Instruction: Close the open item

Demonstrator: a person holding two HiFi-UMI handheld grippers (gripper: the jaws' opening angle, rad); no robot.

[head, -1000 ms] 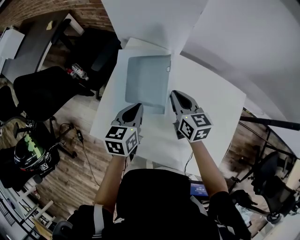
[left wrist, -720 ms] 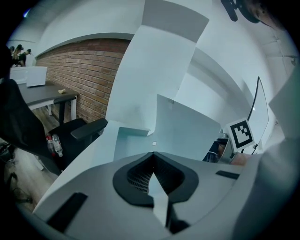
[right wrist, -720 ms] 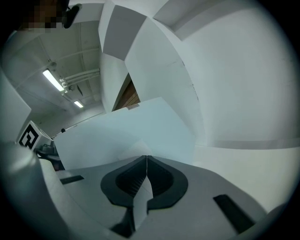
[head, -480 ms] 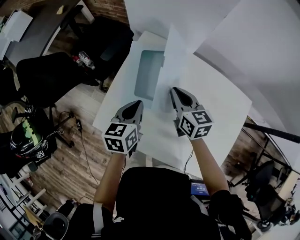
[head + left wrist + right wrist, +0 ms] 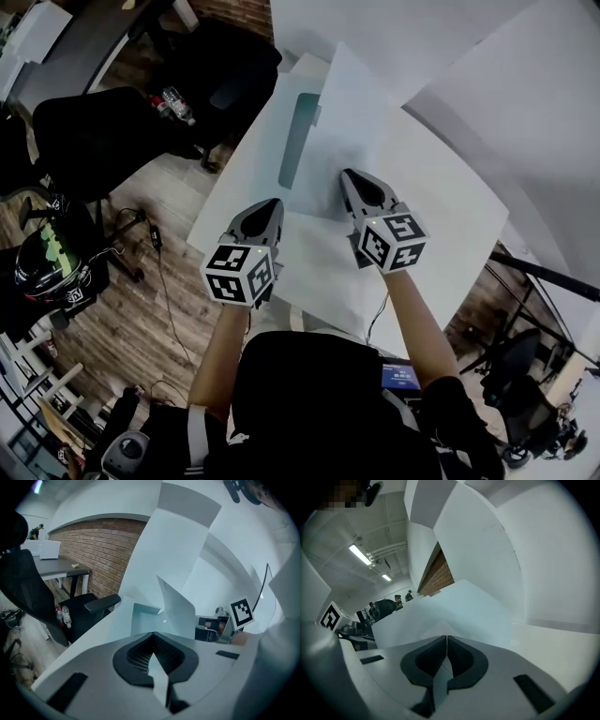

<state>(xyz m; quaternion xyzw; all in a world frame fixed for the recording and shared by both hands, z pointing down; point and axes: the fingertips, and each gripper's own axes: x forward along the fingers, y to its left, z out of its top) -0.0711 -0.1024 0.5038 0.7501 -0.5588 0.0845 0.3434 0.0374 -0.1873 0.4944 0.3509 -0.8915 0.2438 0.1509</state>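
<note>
- Head view: we see the white table (image 5: 441, 216) running from 7 to 1 o'clock; the white folder (image 5: 352, 131) lies on it toward 12 o'clock, its lid tilted up over the base so that only a narrow strip of blue-grey inside (image 5: 298, 141) shows at the lid's 9 o'clock side; the right gripper (image 5: 352, 178) has its tip at the lid's 6 o'clock edge, though we cannot tell if it touches; the left gripper (image 5: 272, 203) is at the folder's 7 o'clock, apart from it; a black chair (image 5: 103, 141) and a bottle (image 5: 178, 103) stand off the table at 10 o'clock.
- Left gripper view: the left gripper (image 5: 152, 634) has its jaws pressed together with nothing between them; at 12 o'clock beyond the tips the folder's lid (image 5: 180, 611) stands half raised, a small round stud (image 5: 165, 620) at its foot; a brick wall (image 5: 103, 545) shows at 10 o'clock.
- Right gripper view: the right gripper (image 5: 446, 638) also has its jaws together and empty; the lid (image 5: 454, 611) fills the view just ahead of the tips, at 12 o'clock.
</note>
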